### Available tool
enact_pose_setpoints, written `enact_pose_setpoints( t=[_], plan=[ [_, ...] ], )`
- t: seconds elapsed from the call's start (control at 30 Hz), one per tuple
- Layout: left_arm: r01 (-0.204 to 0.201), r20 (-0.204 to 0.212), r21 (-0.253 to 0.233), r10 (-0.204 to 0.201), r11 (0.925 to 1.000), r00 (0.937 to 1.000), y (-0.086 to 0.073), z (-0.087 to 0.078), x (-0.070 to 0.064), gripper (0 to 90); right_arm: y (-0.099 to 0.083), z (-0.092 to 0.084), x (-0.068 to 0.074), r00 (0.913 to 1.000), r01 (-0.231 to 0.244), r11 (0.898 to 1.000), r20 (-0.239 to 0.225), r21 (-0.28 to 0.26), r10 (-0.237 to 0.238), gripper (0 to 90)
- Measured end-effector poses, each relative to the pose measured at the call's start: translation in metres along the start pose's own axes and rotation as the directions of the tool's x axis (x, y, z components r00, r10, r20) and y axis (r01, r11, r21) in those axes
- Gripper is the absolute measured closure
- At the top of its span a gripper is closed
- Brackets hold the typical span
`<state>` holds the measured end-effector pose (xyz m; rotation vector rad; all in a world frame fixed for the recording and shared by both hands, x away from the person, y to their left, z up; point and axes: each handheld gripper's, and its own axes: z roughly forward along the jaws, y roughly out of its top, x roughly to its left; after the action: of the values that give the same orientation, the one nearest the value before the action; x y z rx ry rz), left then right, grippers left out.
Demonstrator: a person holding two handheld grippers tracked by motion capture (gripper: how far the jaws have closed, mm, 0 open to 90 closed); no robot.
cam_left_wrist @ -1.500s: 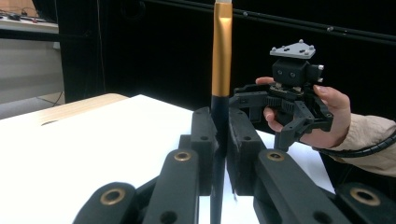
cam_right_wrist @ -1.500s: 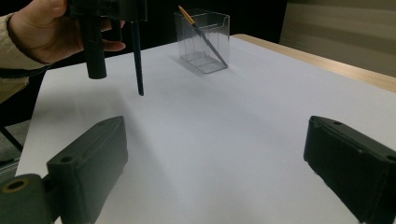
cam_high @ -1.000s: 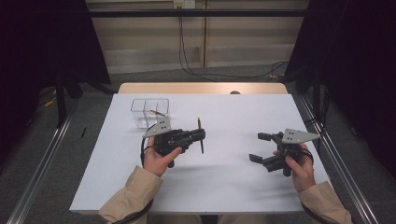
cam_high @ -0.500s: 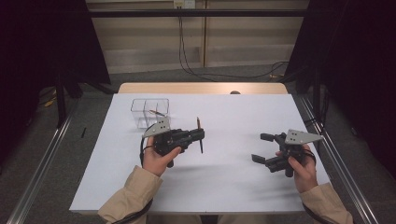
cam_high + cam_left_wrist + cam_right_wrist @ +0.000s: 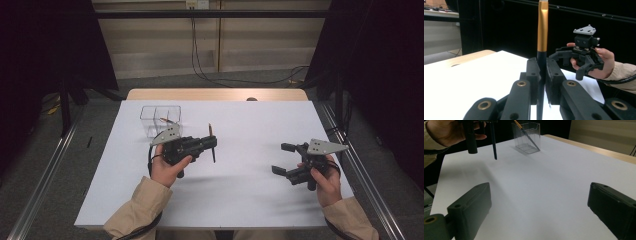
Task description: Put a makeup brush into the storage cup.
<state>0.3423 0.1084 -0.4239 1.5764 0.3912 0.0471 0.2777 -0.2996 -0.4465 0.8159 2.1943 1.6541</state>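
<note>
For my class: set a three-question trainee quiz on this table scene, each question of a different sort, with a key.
1. True or false: the left gripper is shut on a pen.
2. How do the right gripper's jaws stand? A open, nothing between them; B shut on a pen; C shut on the box.
3. What leans inside the clear box?

Key: 1 true. 2 A. 3 another pen, its gold end up.
</note>
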Motion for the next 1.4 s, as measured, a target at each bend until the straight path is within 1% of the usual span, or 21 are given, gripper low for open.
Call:
enact_pose_setpoints(
  t=[0.2, 0.37, 0.4, 0.67, 1.0, 1.13, 1.4],
  plan=[
    [0.002, -0.010, 0.004, -0.002, 1.0000, 0.9999, 0.004, -0.005, 0.004, 82.6, 0.000, -0.002, 0.000, 0.9999, 0.010, 1.000, 0.008, 0.002, -0.010, 4.6],
    [0.006, -0.024, 0.001, -0.006, 1.0000, 0.9997, 0.009, -0.009, 0.007, 82.6, 0.000, -0.001, 0.001, 0.9999, 0.017, 1.000, 0.001, 0.005, -0.017, 4.6],
    [0.000, -0.028, 0.006, 0.000, 1.0000, 0.9996, 0.011, -0.010, 0.008, 82.6, 0.000, -0.001, 0.001, 0.9998, 0.020, 1.000, 0.001, 0.005, -0.020, 4.6],
    [-0.008, -0.048, -0.001, 0.008, 1.0000, 0.9988, 0.022, -0.016, 0.014, 82.6, 0.000, -0.002, 0.000, 0.9999, 0.016, 1.000, 0.001, 0.000, -0.016, 4.7],
    [-0.007, -0.077, 0.004, 0.007, 1.0000, 0.9970, 0.033, -0.021, 0.023, 82.6, 0.001, -0.003, 0.001, 0.9998, 0.021, 1.000, 0.006, -0.004, -0.021, 4.7],
    [0.002, -0.083, -0.001, -0.002, 1.0000, 0.9965, 0.036, -0.022, 0.026, 82.6, 0.001, -0.003, 0.001, 0.9997, 0.023, 1.000, 0.005, -0.004, -0.023, 4.7],
    [-0.008, -0.105, 0.007, 0.009, 0.9999, 0.9944, 0.046, -0.023, 0.031, 82.6, 0.001, -0.003, 0.001, 0.9997, 0.025, 1.000, 0.002, -0.003, -0.025, 4.7]
  ],
)
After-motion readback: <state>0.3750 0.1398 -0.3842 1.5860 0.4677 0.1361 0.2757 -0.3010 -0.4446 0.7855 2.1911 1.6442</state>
